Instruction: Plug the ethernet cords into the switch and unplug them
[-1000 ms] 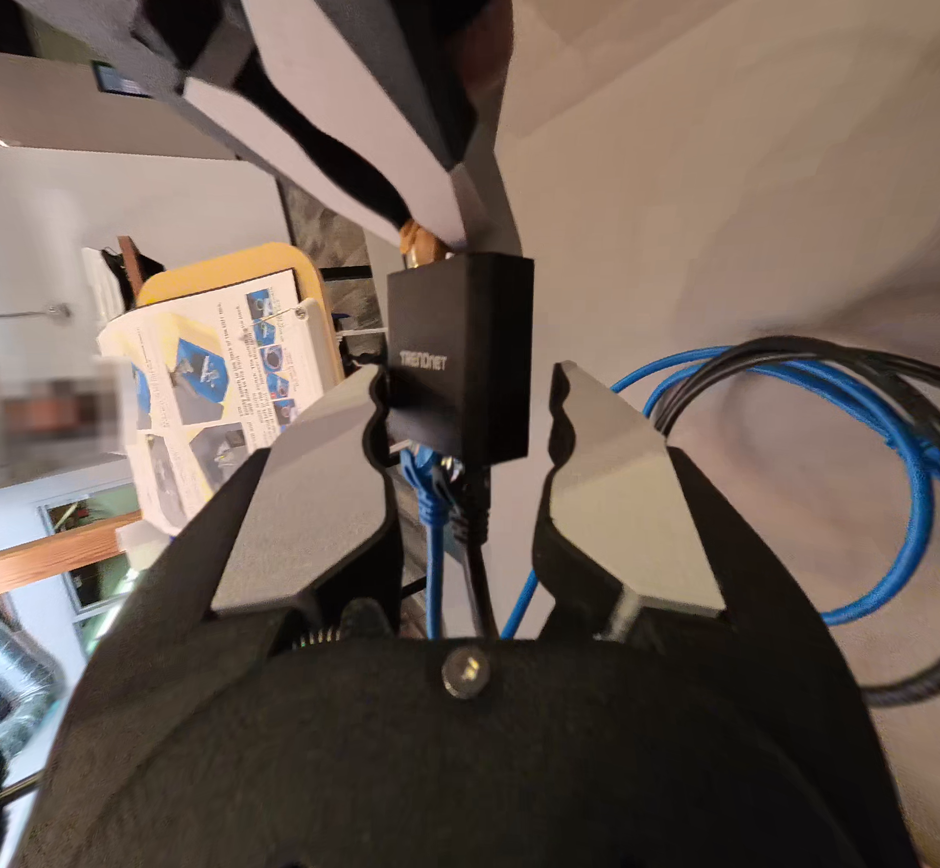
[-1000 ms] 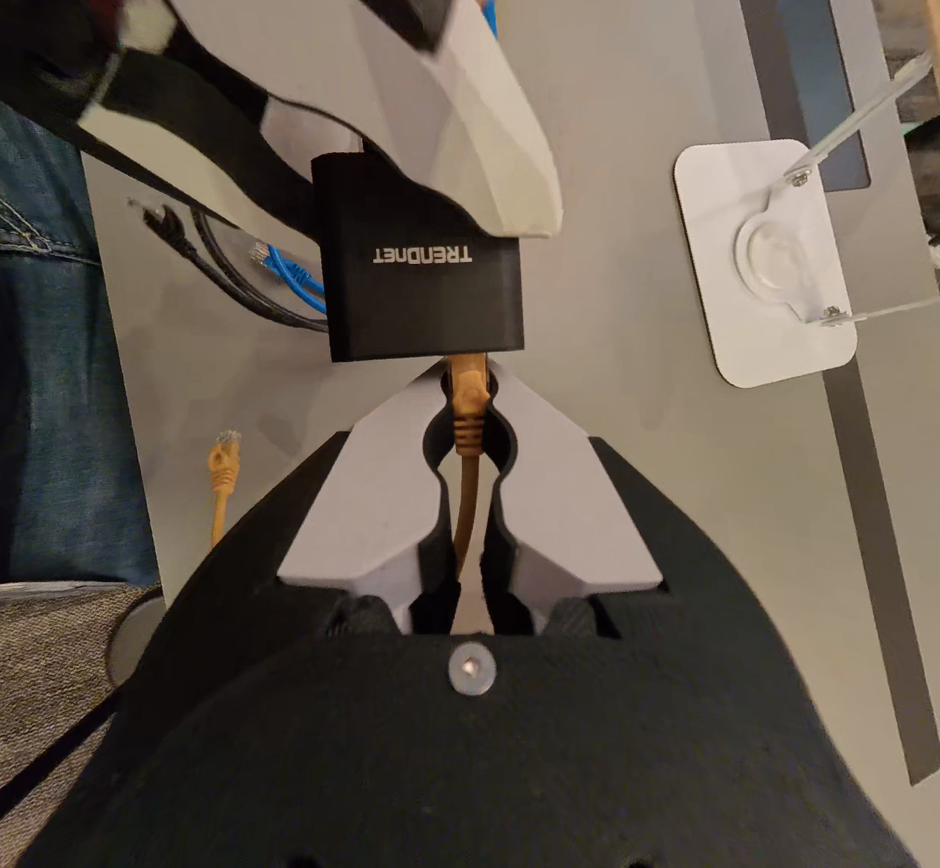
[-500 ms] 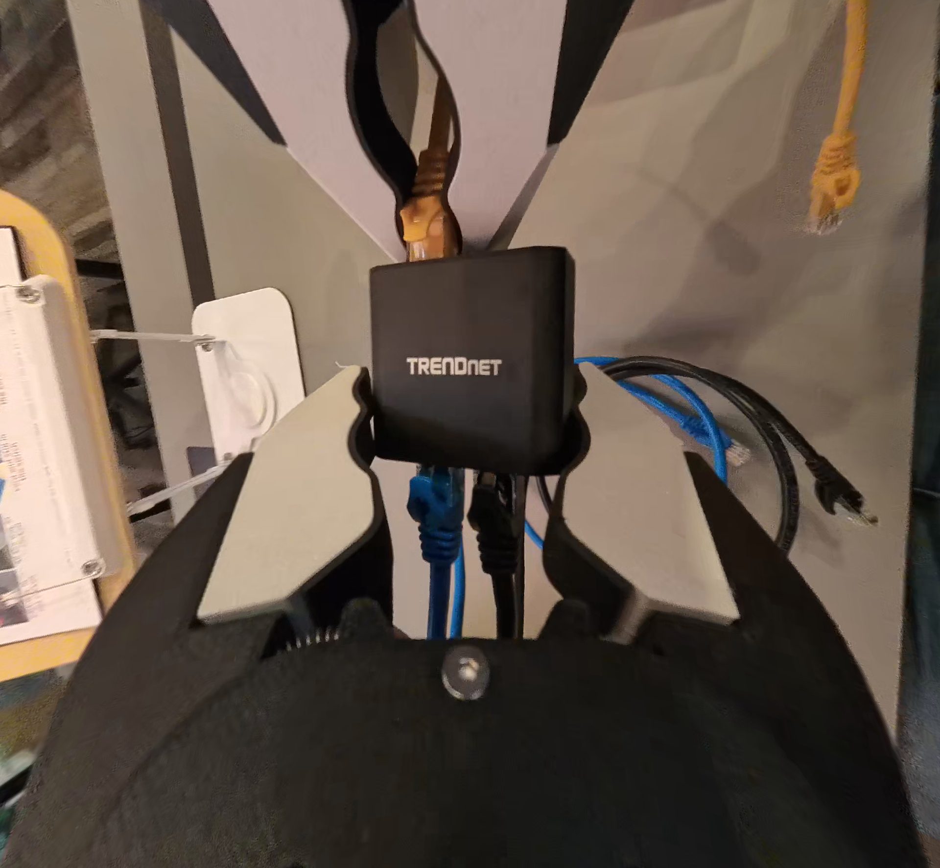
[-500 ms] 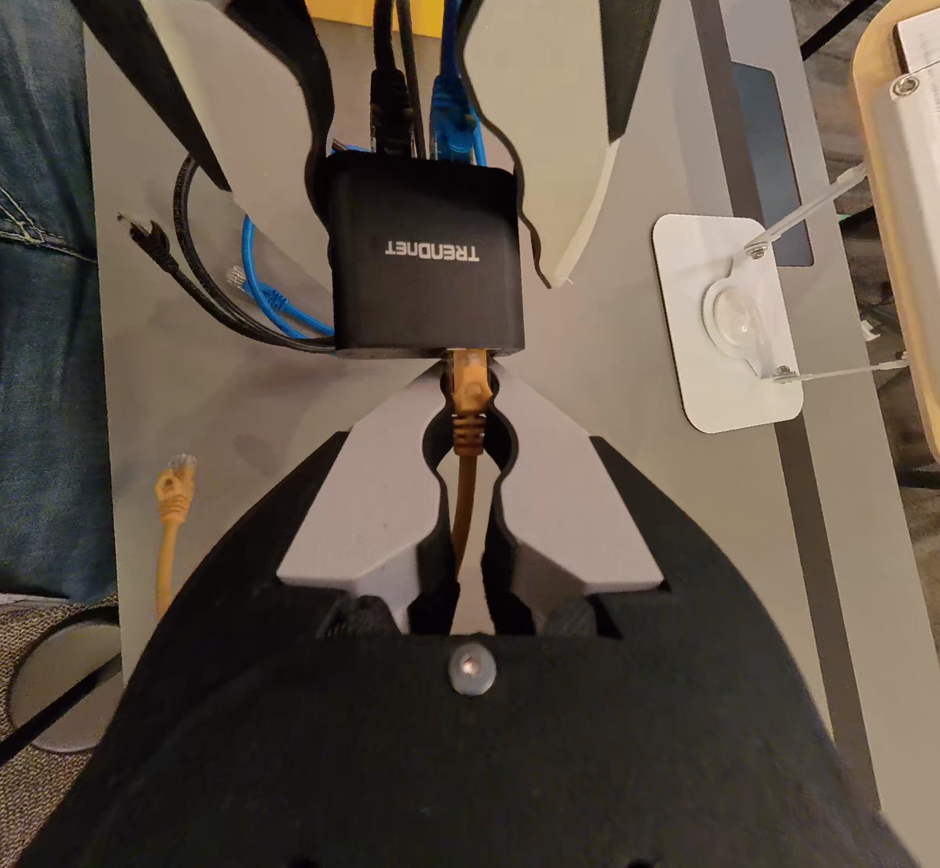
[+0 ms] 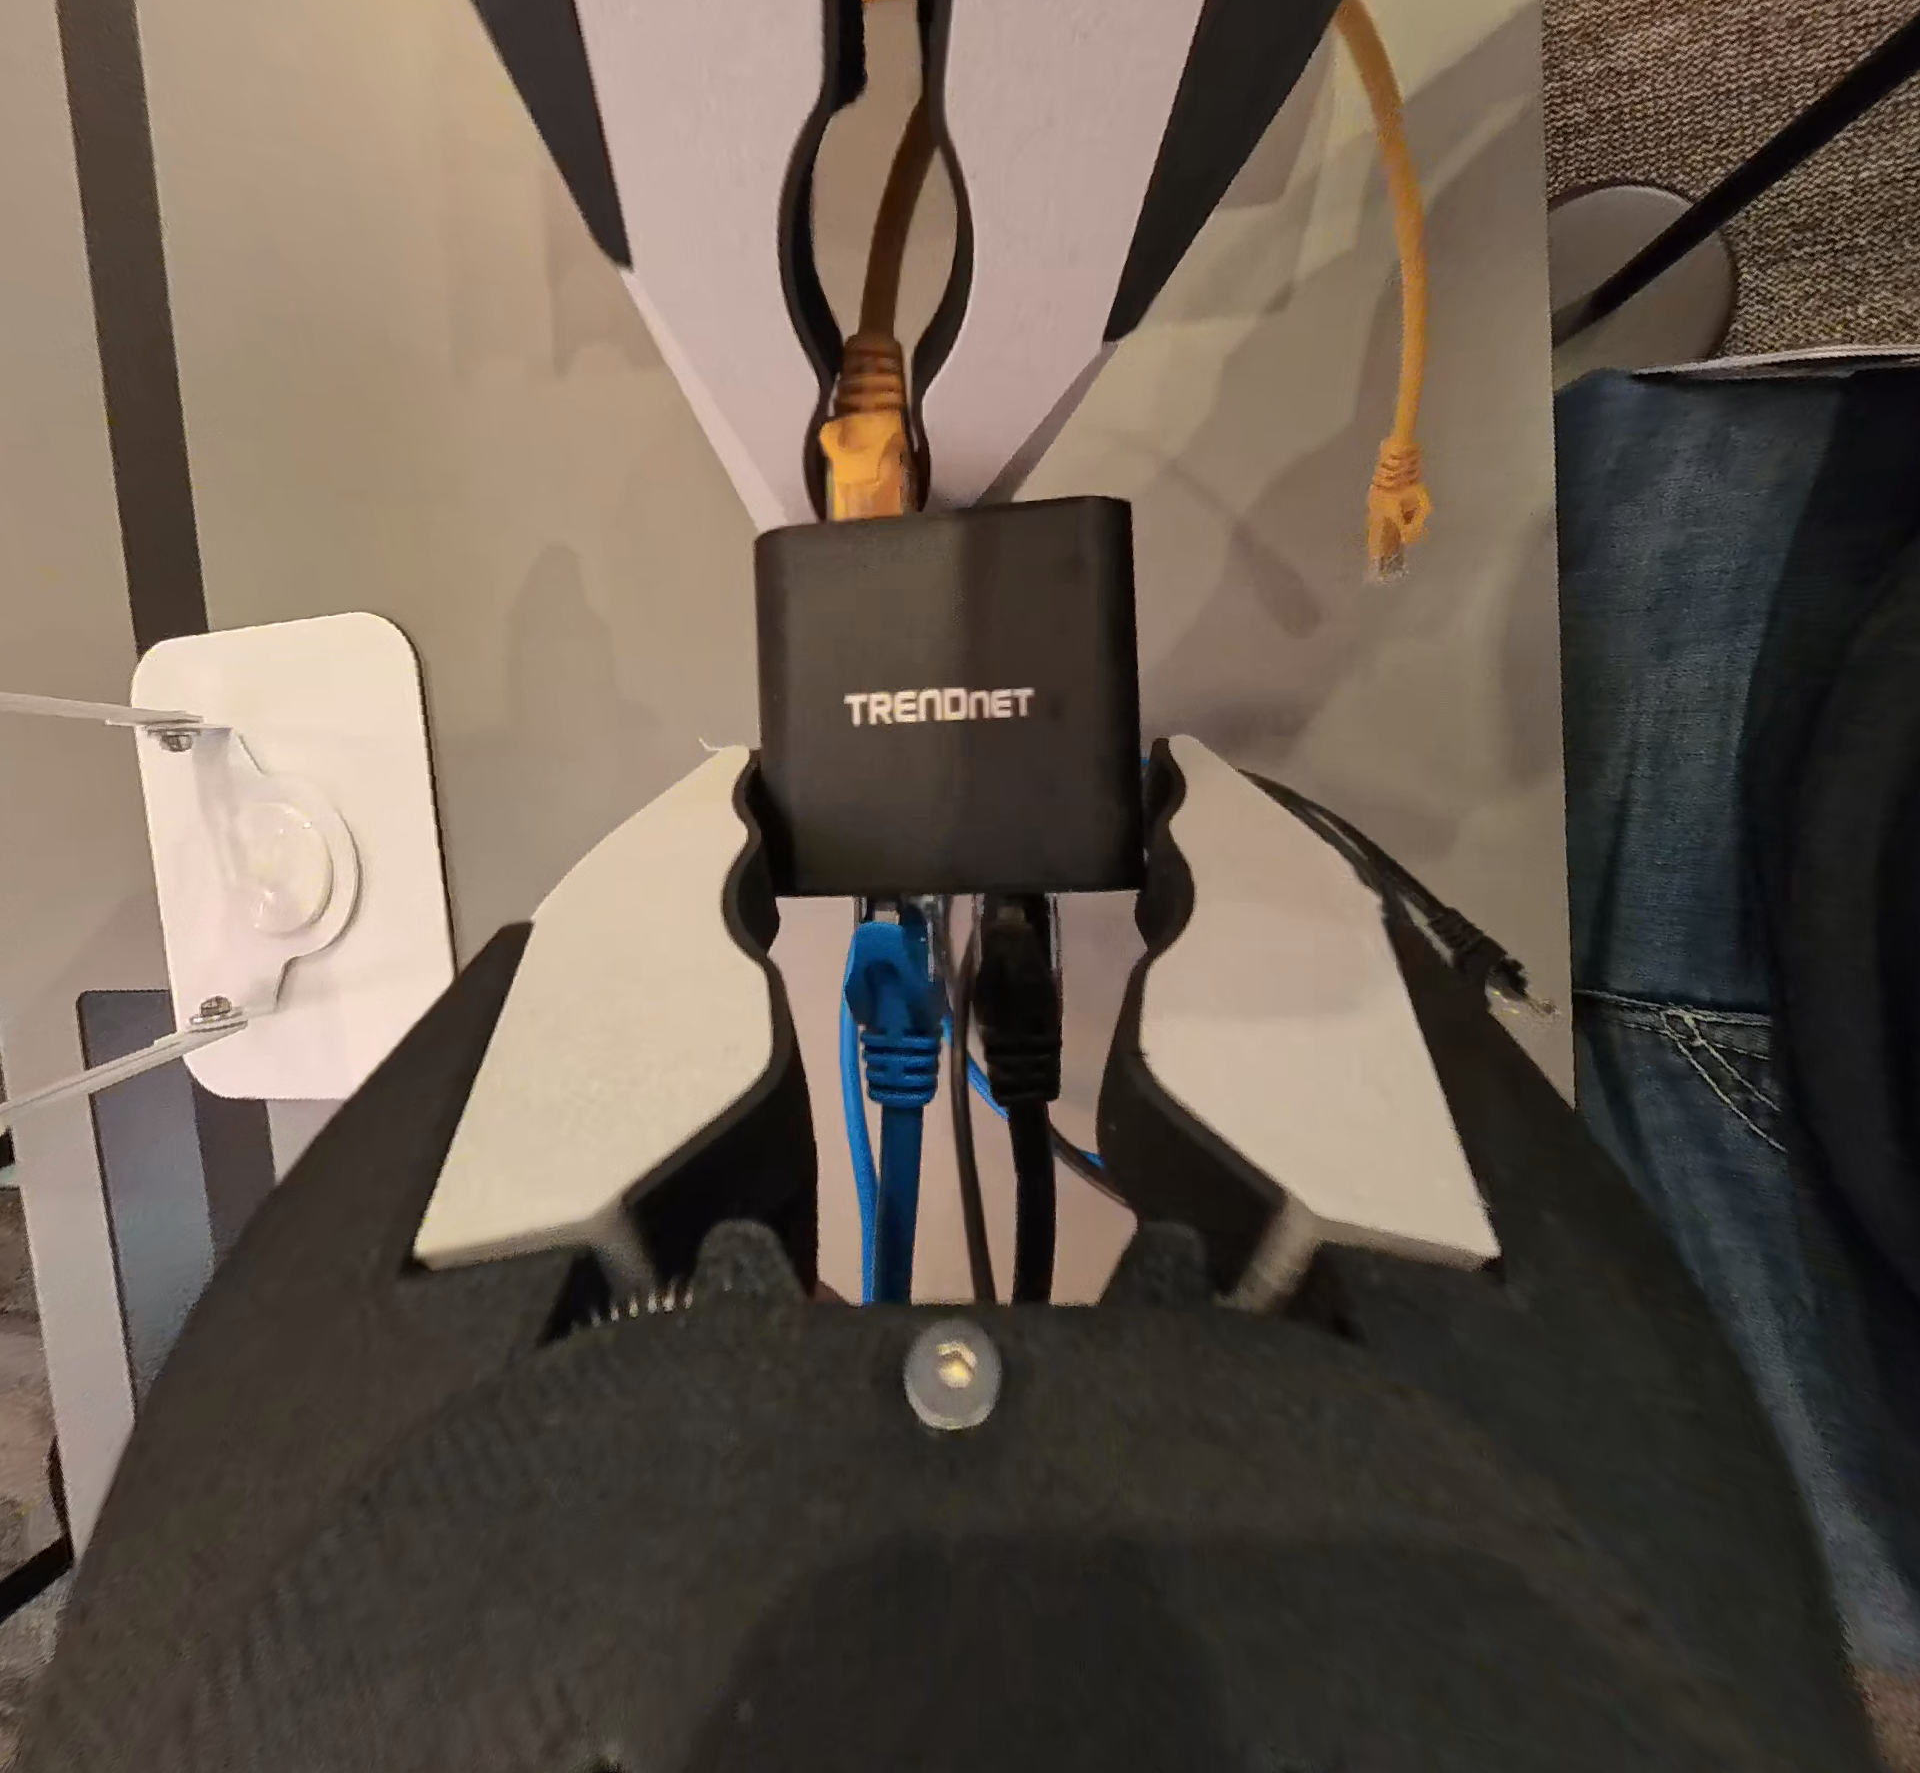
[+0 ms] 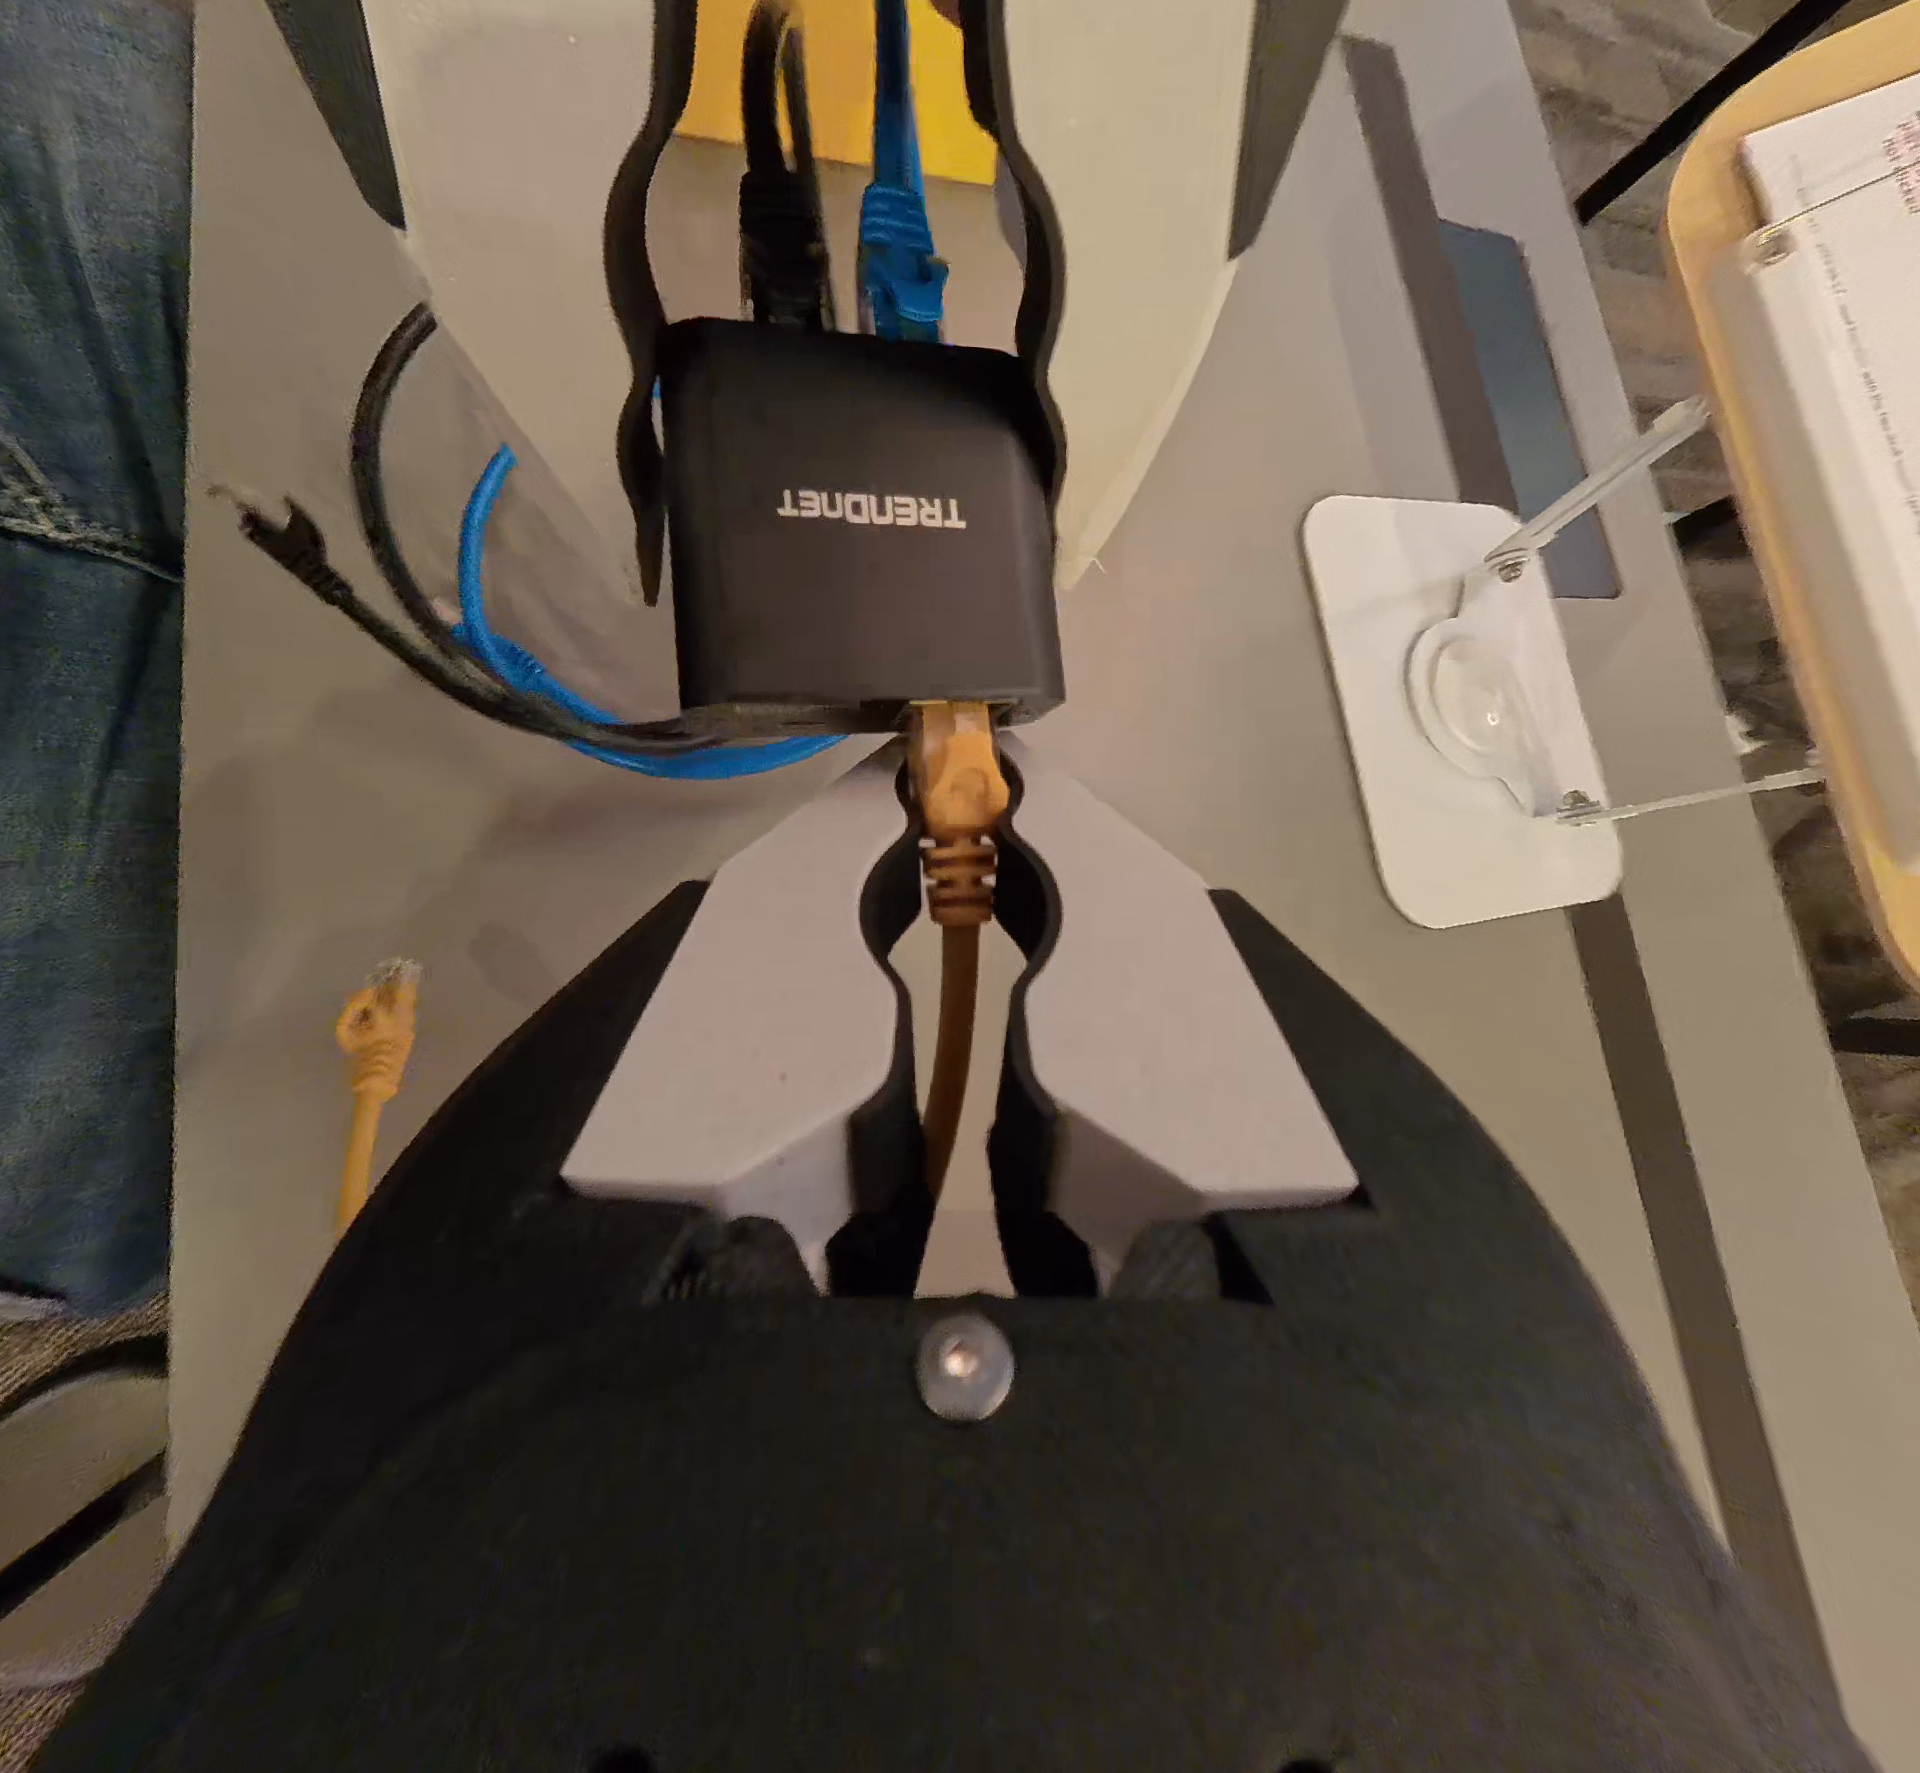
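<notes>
The black switch (image 5: 943, 697) sits at the middle of the left wrist view, held just above the grey tabletop (image 5: 416, 321) or resting on it — I cannot tell which. The left gripper (image 5: 951, 788) has its jaws clamped on the switch's two sides. At the box's 6 o'clock face a blue cord (image 5: 891, 1006) and a black cord (image 5: 1020, 1006) are seated side by side. At its 12 o'clock face the orange cord (image 5: 868, 435) has its plug at the port, and the right gripper (image 6: 961, 793) has its jaws closed on that plug's boot.

The orange cord's other end (image 5: 1395, 508) lies loose on the tabletop at 2 o'clock, well apart from the switch. A white plate with a clear stand (image 5: 301, 850) lies at 9 o'clock, and denim-clad legs (image 5: 1704, 788) show at 3 o'clock.

What could go wrong, as I judge it:
- The plug may meet the port tilted and jam, since the grip is on the soft boot rather than the hard tip.
- A hard push could slide the switch back through the left jaws, which hold only its rear part.
- Pulling without pressing the latch would drag the box along — or strain the cord.
</notes>
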Tool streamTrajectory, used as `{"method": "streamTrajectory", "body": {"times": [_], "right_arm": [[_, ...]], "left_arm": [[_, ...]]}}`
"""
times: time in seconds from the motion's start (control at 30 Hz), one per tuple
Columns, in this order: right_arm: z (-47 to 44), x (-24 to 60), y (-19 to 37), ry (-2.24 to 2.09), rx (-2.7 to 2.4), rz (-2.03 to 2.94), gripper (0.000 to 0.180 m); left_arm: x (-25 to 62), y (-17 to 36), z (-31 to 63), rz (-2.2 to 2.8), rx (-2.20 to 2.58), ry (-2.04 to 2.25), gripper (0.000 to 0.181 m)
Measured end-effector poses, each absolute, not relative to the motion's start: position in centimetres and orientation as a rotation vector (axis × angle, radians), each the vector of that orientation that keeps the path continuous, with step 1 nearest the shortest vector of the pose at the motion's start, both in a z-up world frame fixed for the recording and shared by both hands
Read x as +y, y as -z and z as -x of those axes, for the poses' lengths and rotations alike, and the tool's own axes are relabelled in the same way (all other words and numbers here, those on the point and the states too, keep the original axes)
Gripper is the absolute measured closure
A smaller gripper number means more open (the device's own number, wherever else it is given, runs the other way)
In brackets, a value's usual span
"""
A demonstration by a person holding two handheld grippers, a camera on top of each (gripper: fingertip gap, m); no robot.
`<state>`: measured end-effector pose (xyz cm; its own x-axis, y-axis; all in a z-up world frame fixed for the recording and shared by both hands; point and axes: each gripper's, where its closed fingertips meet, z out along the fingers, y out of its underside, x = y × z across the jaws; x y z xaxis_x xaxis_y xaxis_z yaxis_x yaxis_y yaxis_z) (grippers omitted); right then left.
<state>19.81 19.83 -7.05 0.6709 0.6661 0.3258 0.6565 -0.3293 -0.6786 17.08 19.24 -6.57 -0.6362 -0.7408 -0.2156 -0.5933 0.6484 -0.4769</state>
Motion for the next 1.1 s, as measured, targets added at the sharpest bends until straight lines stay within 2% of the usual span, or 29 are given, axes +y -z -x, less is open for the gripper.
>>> {"method": "streamTrajectory", "body": {"times": [0.17, 0.3, 0.43, 0.63, 1.1], "right_arm": [[-21.4, 19.9, 5.3, 0.182, -0.981, 1.947, 0.156], [-21.1, 19.3, 3.8, 0.503, -1.087, 1.790, 0.156], [-20.2, 19.5, 4.0, 0.810, -1.235, 1.647, 0.137], [-19.5, 20.0, 3.0, 1.032, -1.306, 1.467, 0.166], [-19.7, 19.9, 3.3, 1.053, -1.446, 1.446, 0.171]], "left_arm": [[20.3, 6.5, -16.6, 1.127, 2.449, 0.511, 0.113], [20.8, 6.7, -16.3, 1.197, 2.457, 0.556, 0.113], [20.7, 6.4, -16.3, 1.212, 2.472, 0.585, 0.113], [19.9, 5.9, -16.1, 1.253, 2.493, 0.682, 0.113], [19.1, 5.3, -16.2, 1.305, 2.545, 0.785, 0.114]]}}
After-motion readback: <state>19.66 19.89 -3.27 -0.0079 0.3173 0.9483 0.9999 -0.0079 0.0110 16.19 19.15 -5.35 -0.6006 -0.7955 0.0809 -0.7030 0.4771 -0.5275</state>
